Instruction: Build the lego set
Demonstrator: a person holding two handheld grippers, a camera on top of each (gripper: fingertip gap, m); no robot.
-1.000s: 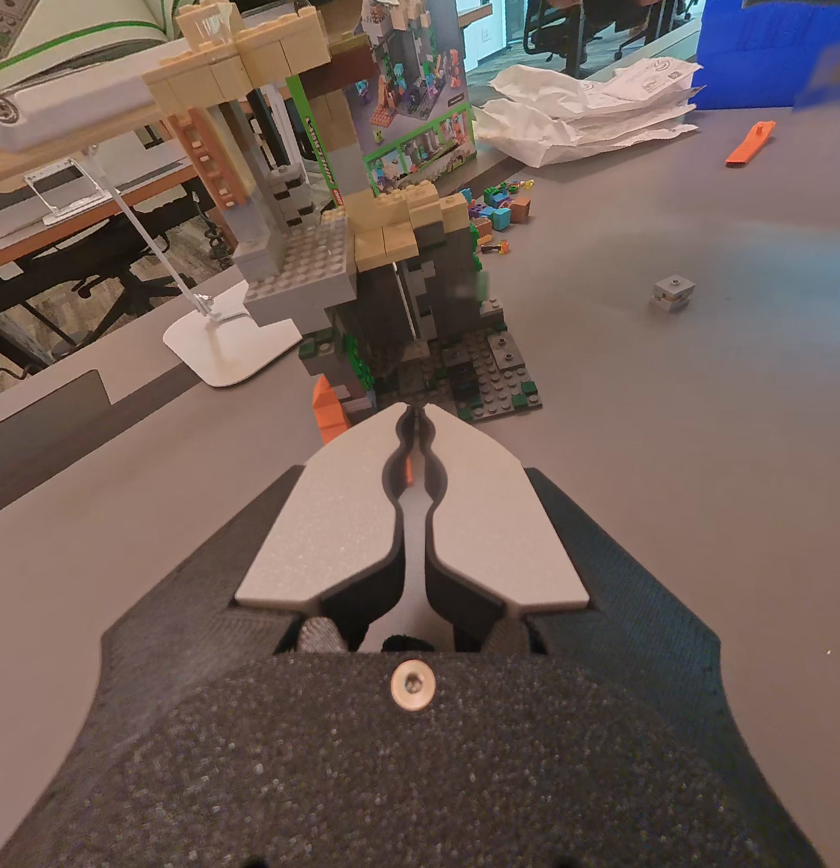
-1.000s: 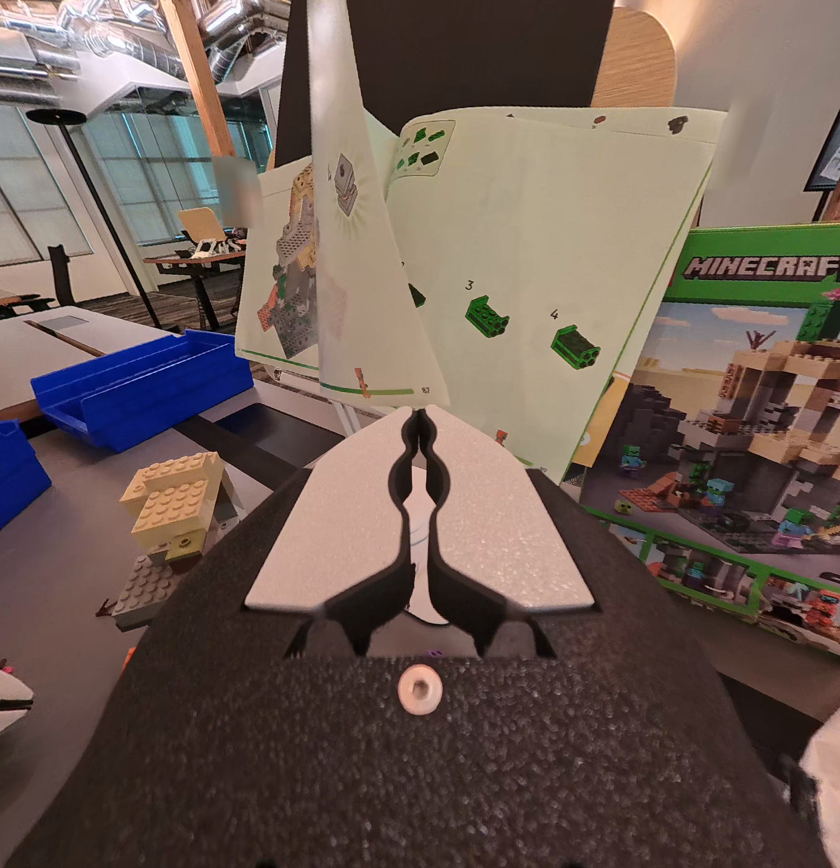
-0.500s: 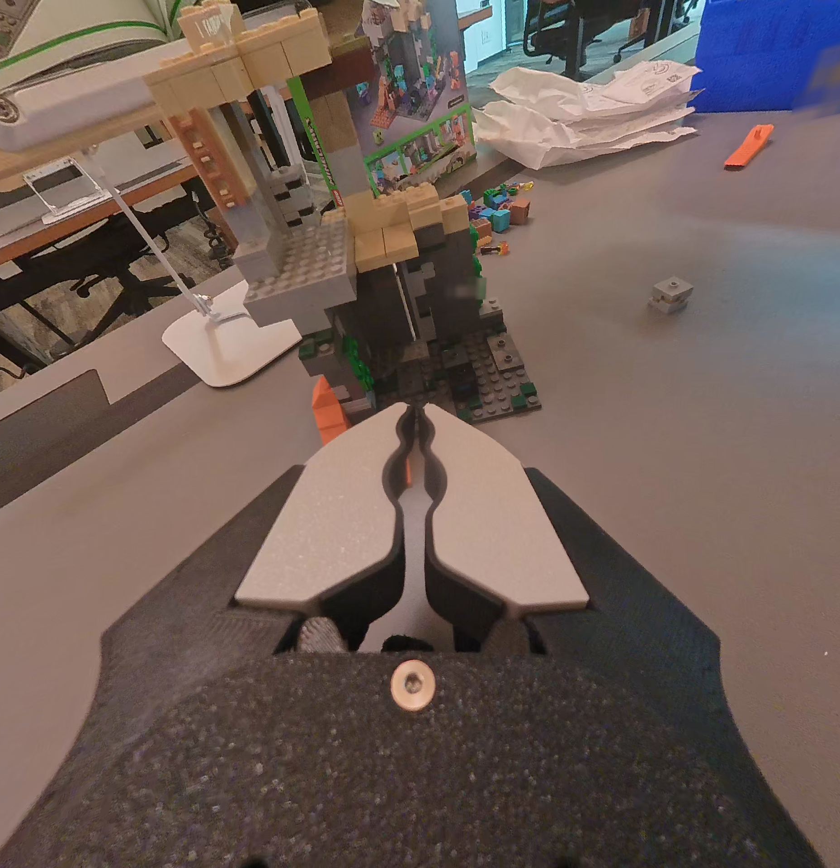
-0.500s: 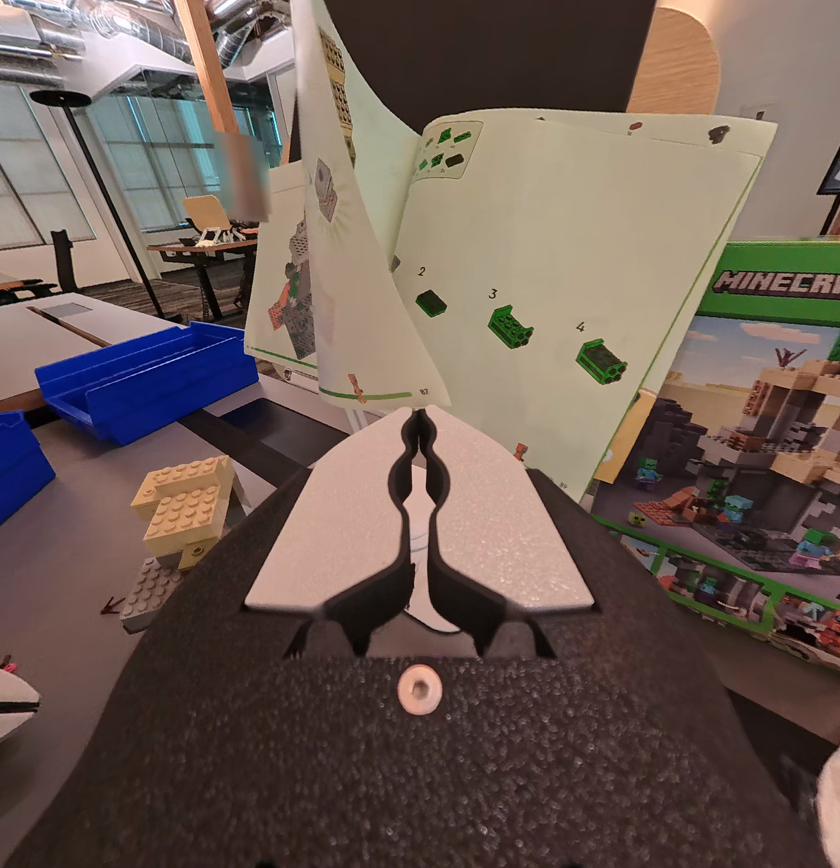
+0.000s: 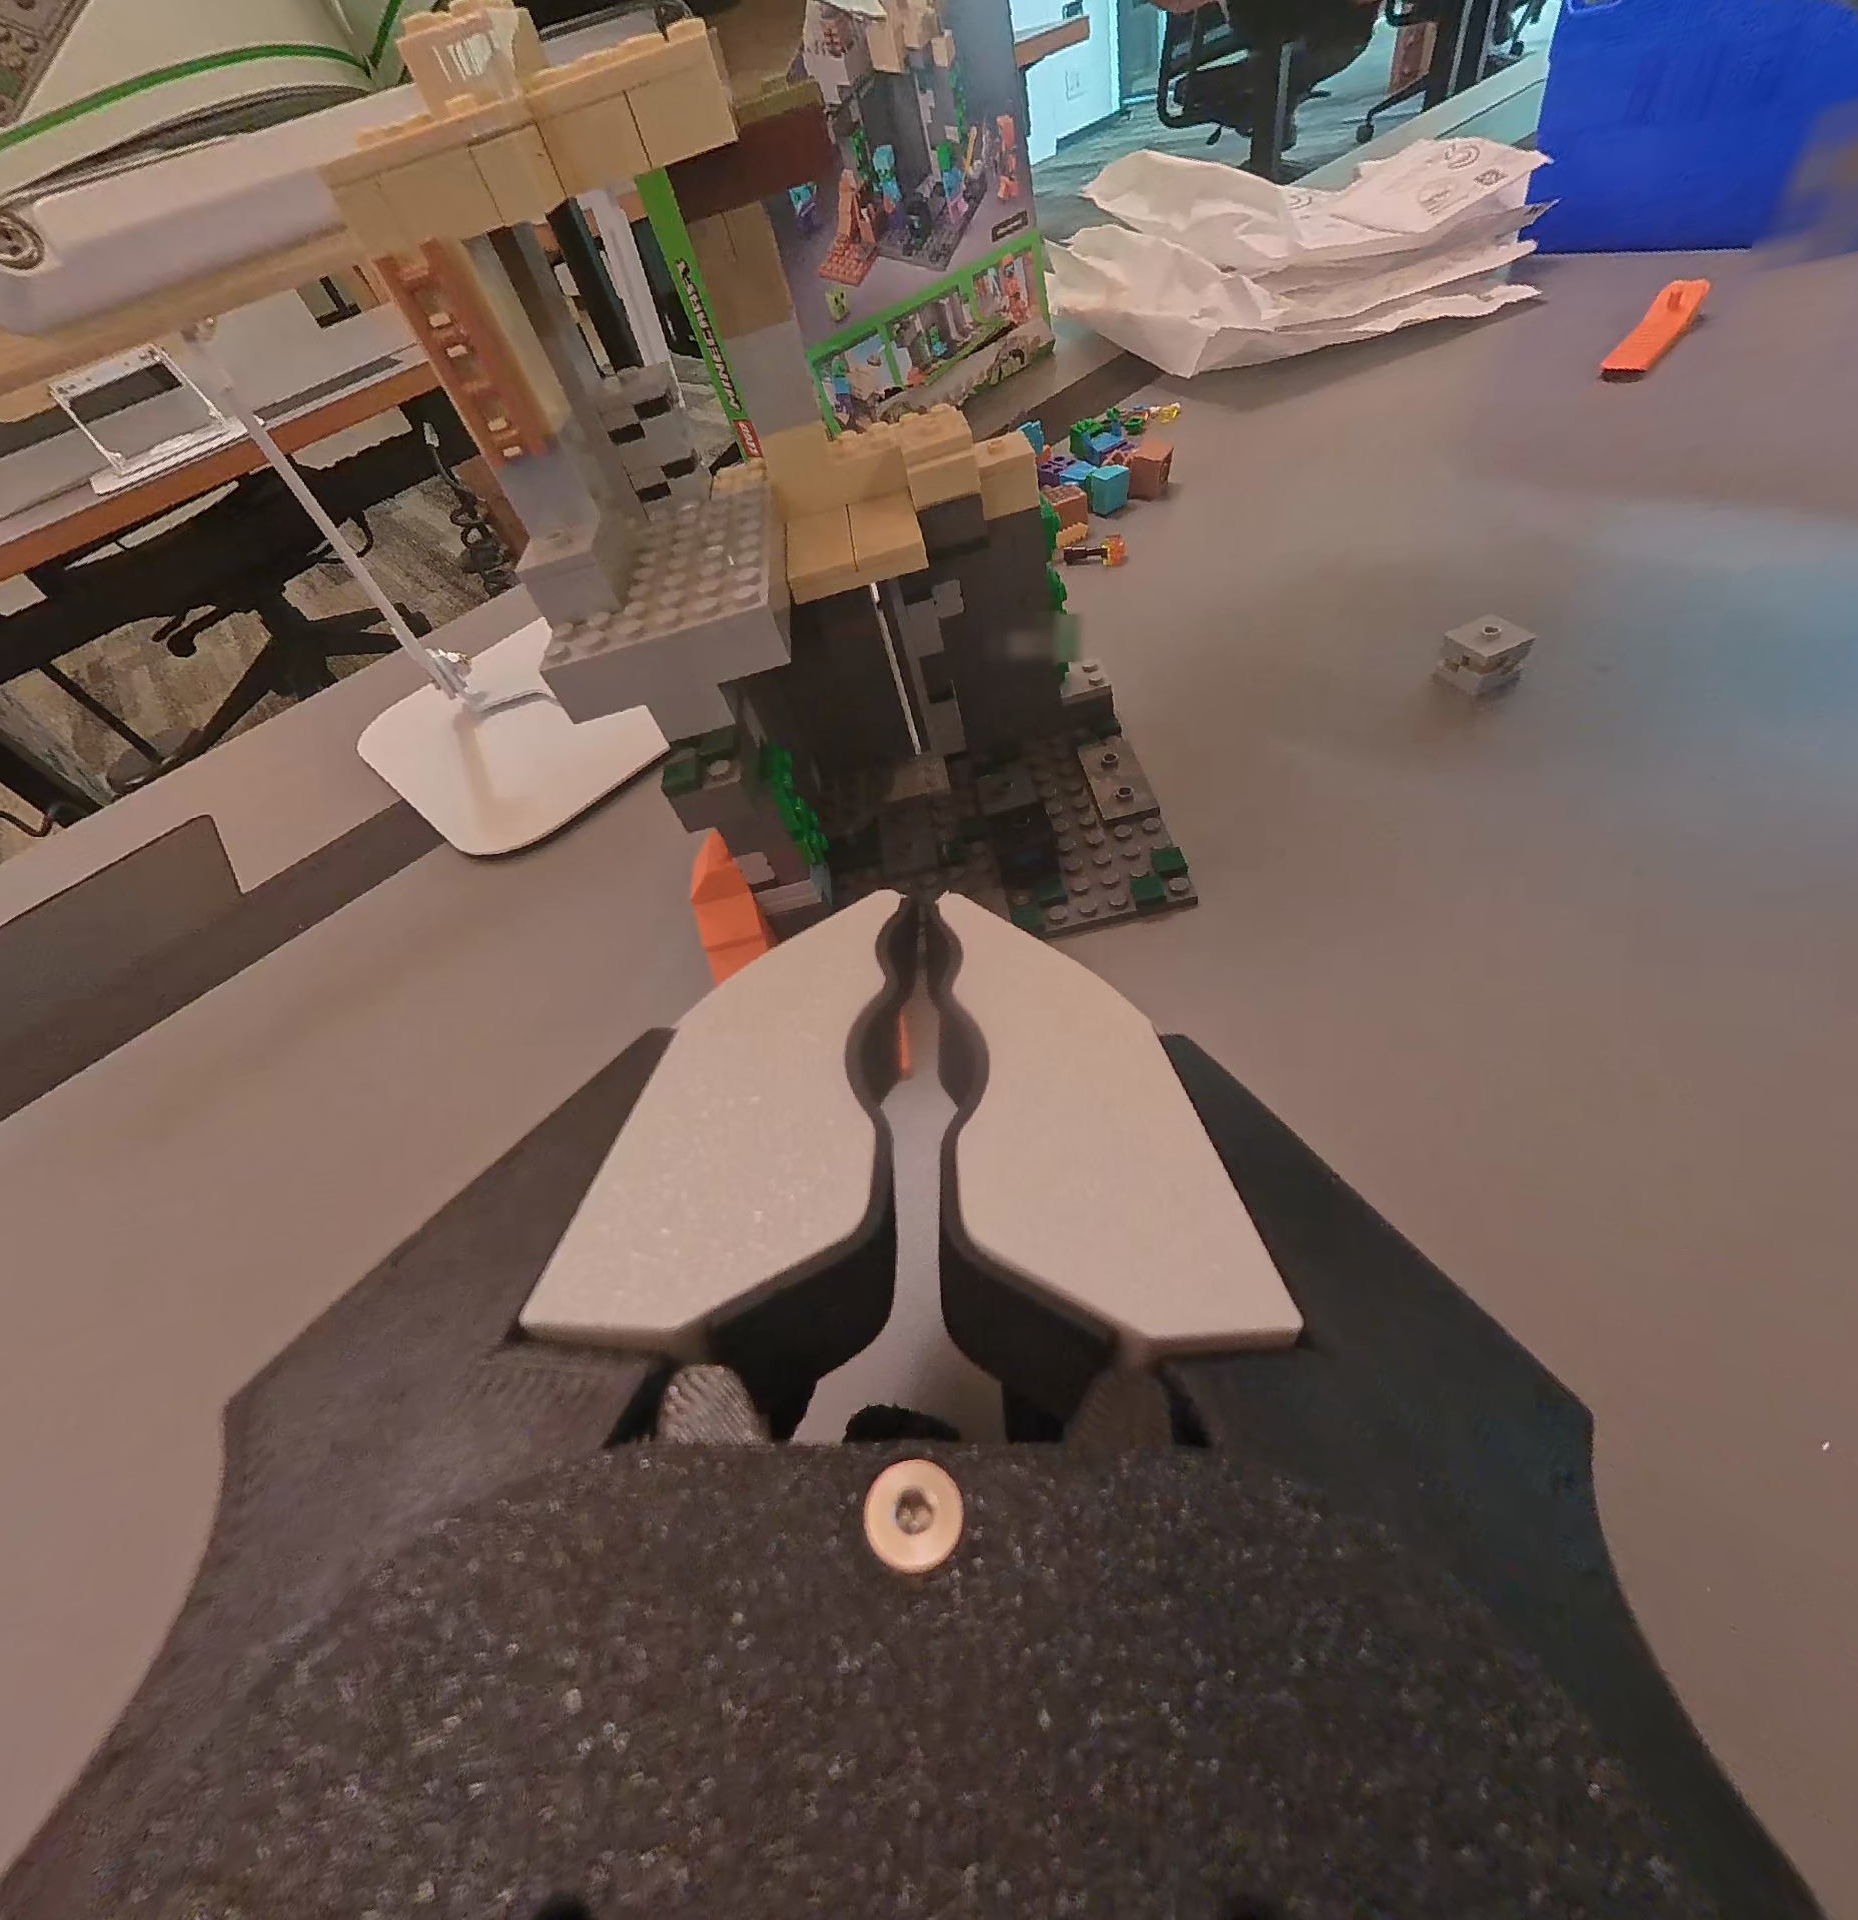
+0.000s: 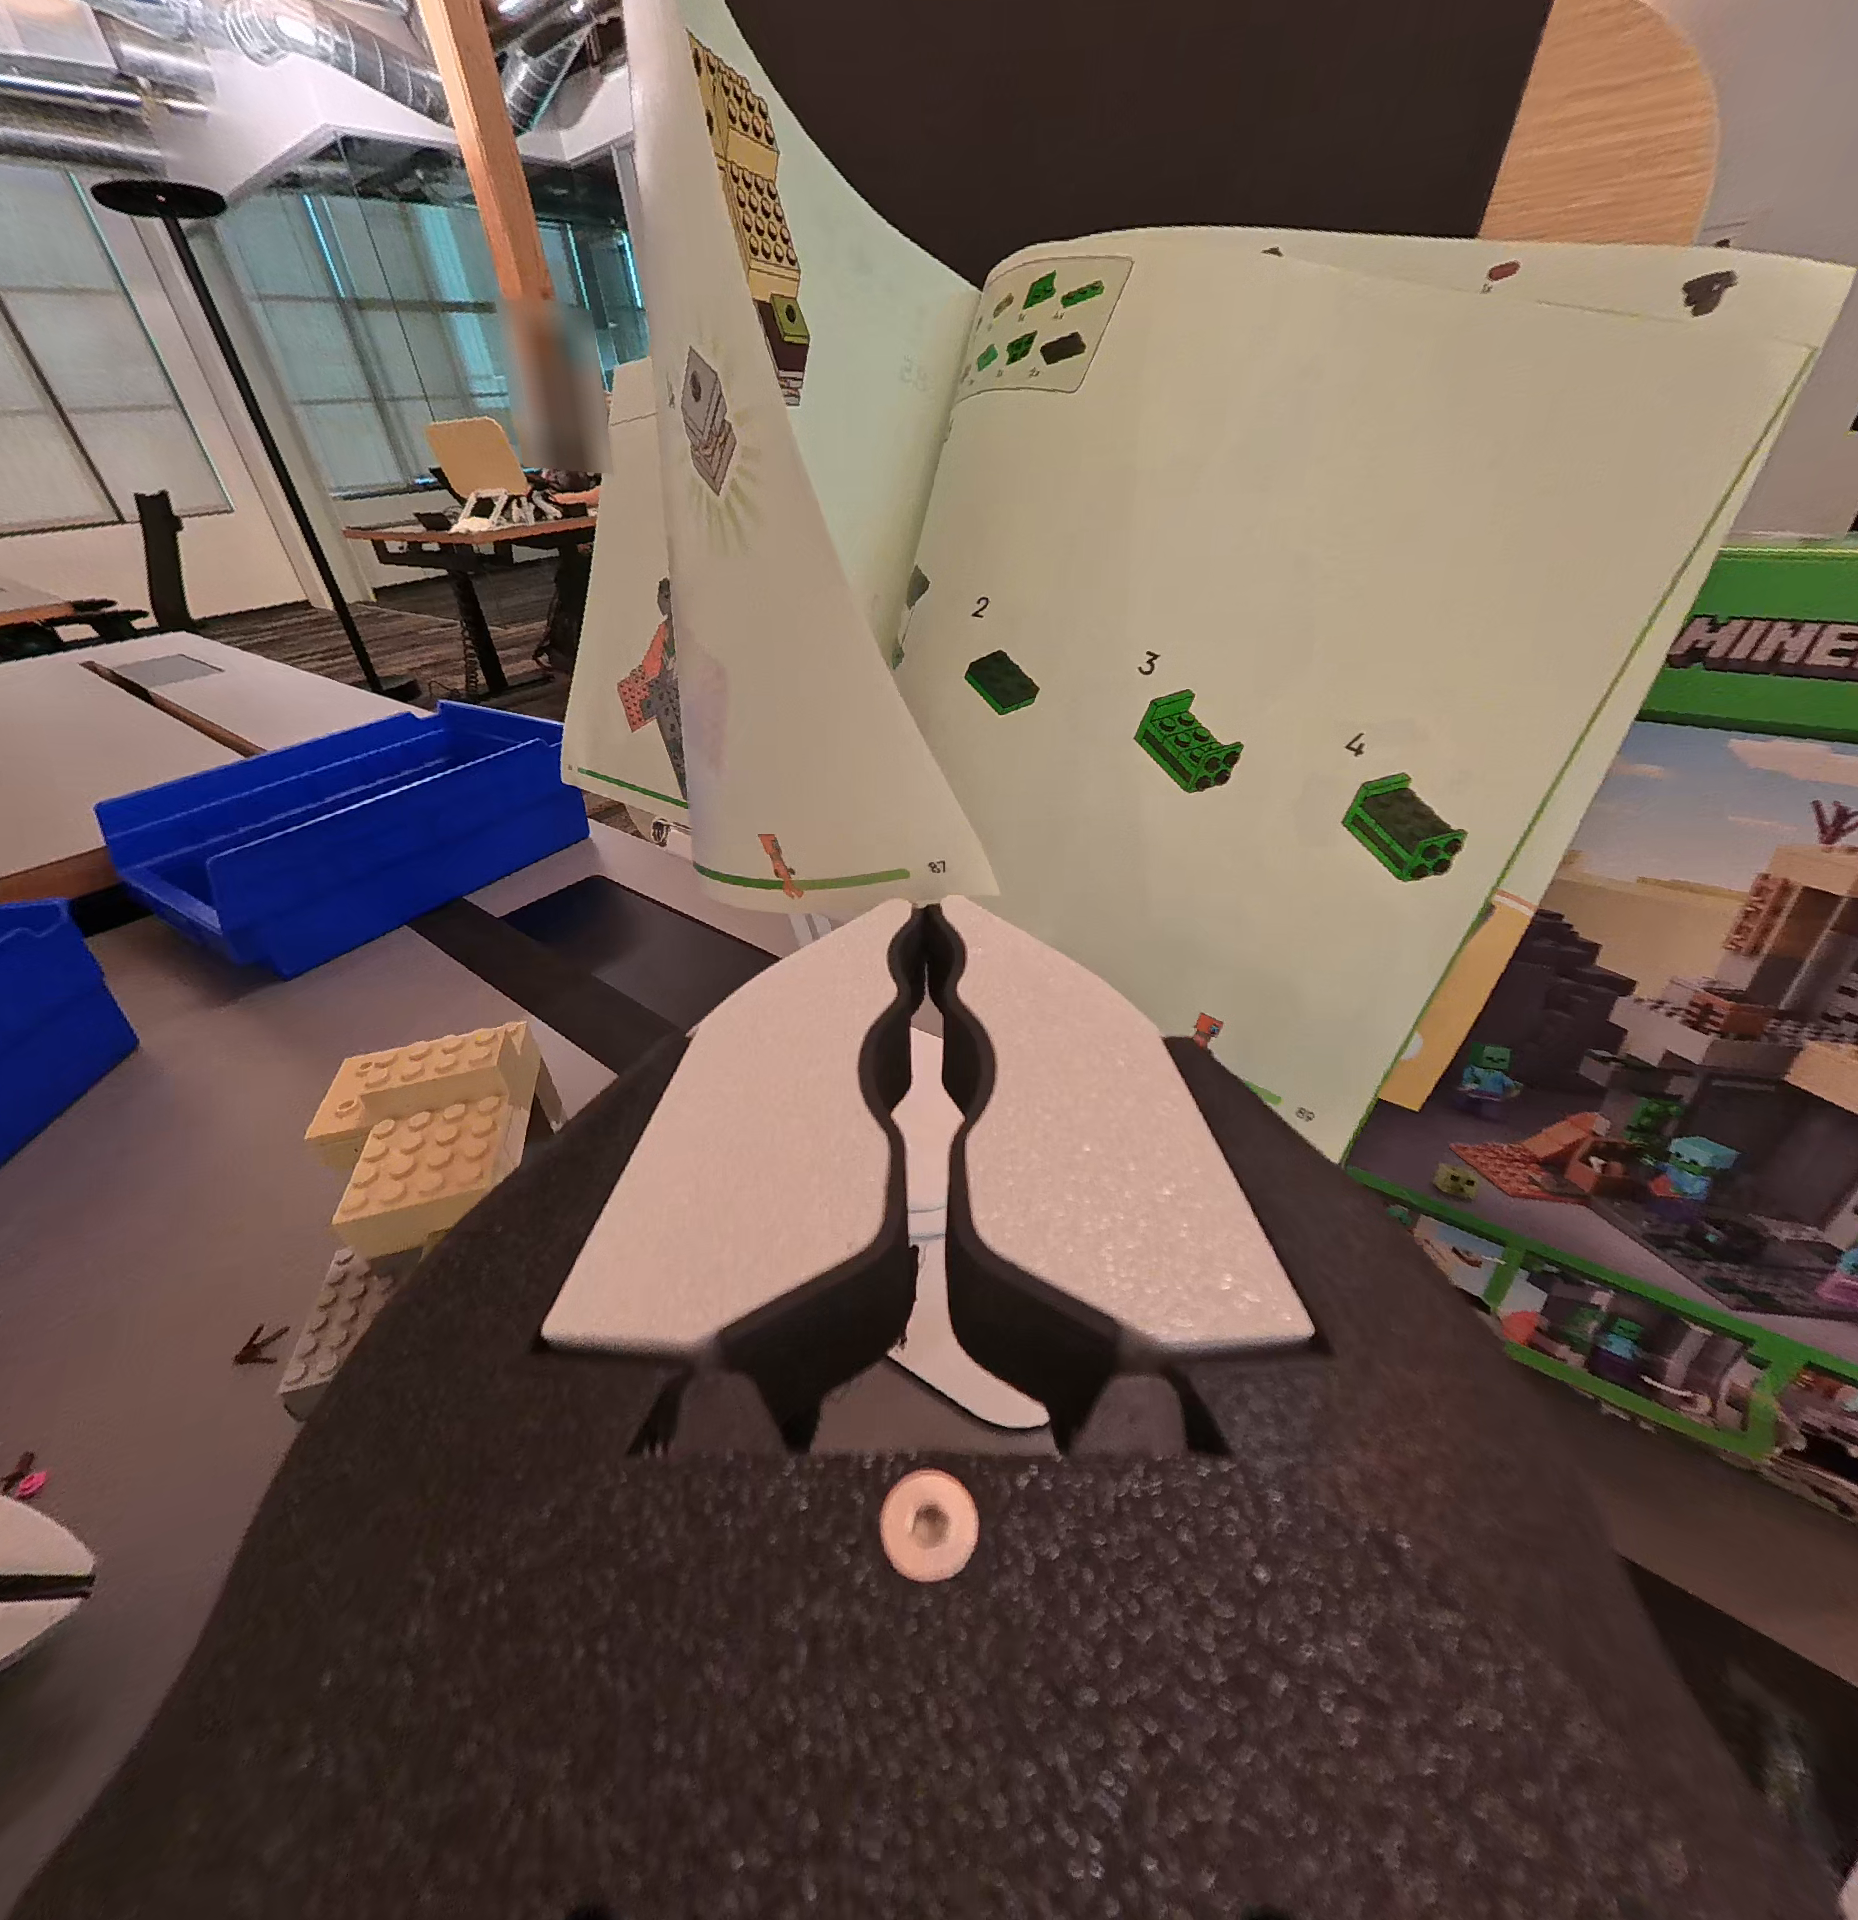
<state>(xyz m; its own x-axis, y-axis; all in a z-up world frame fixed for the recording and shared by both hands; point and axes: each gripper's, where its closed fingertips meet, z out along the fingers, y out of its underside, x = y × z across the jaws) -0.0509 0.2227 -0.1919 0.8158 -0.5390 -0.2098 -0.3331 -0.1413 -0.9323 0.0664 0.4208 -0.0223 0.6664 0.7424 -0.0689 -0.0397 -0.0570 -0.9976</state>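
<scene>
**Hand-held grippers at a page turn in the instruction booklet**

Left hand-held gripper (image 5: pixel 920 914): jaws drawn nearly together on nothing, resting low over the grey table (image 5: pixel 1527 1039), tips just short of the dark baseplate of the part-built lego model (image 5: pixel 800 582). A small grey sub-assembly (image 5: pixel 1484 657) lies apart to the right; loose coloured bricks (image 5: pixel 1101 478) lie beyond the model.

Right hand-held gripper (image 6: pixel 927 920): jaws pinched on the lower edge of a lifted page (image 6: pixel 800 623) of the instruction booklet (image 6: pixel 1372 623), which stands open beside the set's box (image 6: pixel 1683 1039).

Step in hand, as judged: turning to the next building step. The next move calls for carrying the page across without creasing it, then letting go.

Only the left wrist view shows the model's full height; only the right wrist view shows the held page and blue bins (image 6: pixel 333 821).
</scene>
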